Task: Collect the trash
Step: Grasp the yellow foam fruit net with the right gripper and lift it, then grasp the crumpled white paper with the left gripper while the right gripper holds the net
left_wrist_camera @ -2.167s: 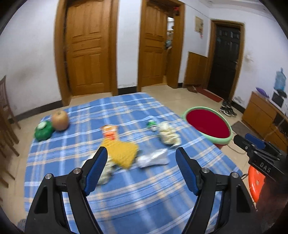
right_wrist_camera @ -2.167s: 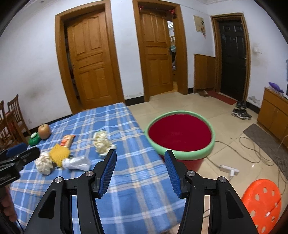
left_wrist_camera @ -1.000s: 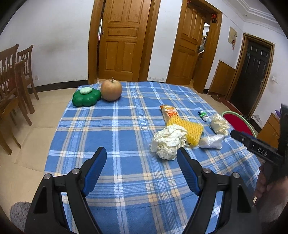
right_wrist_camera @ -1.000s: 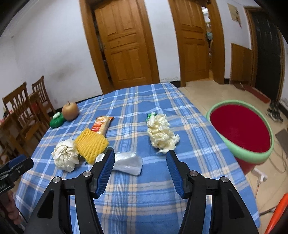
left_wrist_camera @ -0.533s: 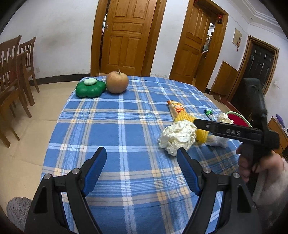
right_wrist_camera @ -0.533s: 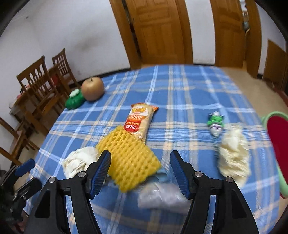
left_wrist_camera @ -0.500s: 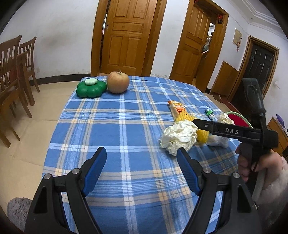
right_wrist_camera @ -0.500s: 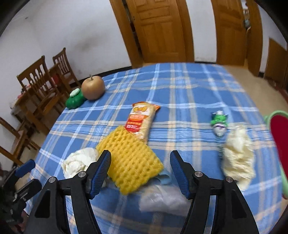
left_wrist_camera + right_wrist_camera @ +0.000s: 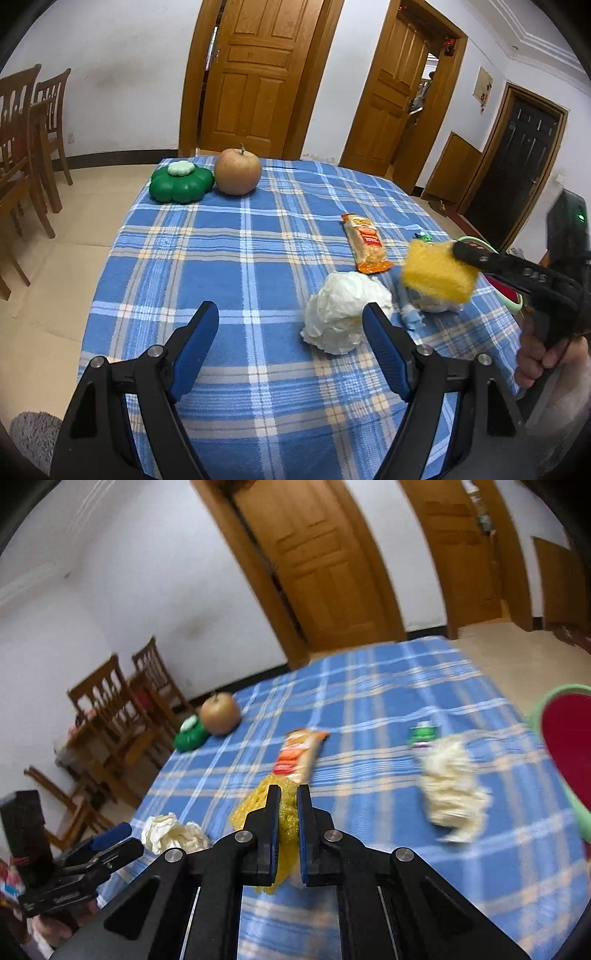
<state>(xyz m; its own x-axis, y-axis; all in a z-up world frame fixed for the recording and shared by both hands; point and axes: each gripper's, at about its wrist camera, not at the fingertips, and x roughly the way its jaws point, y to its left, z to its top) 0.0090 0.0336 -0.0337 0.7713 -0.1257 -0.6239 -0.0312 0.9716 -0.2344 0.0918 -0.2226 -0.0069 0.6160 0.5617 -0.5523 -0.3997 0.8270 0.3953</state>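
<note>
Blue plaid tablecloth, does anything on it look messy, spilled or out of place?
Litter is strewn over the right half of the blue plaid tablecloth: a crumpled white paper ball, an orange snack wrapper and a shredded whitish wad. The right gripper holds a yellow foam net off the cloth. Nothing looks spilled.

Both views are evenly and brightly lit by soft indoor light with no visible source, leaving only faint shadows under the paper ball (image 9: 345, 314) and apple (image 9: 238, 171) on the desk (image 9: 236, 258). The left wrist view is sharp, though the yellow foam net (image 9: 436, 273) is smeared by motion. The right wrist view is tilted and heavily motion-blurred across the snack wrapper (image 9: 301, 751), white wad (image 9: 452, 788) and doors, with only the right tongs (image 9: 284, 812) crisp. Fisheye bending curves walls and door frames, and the corners go black.
</note>
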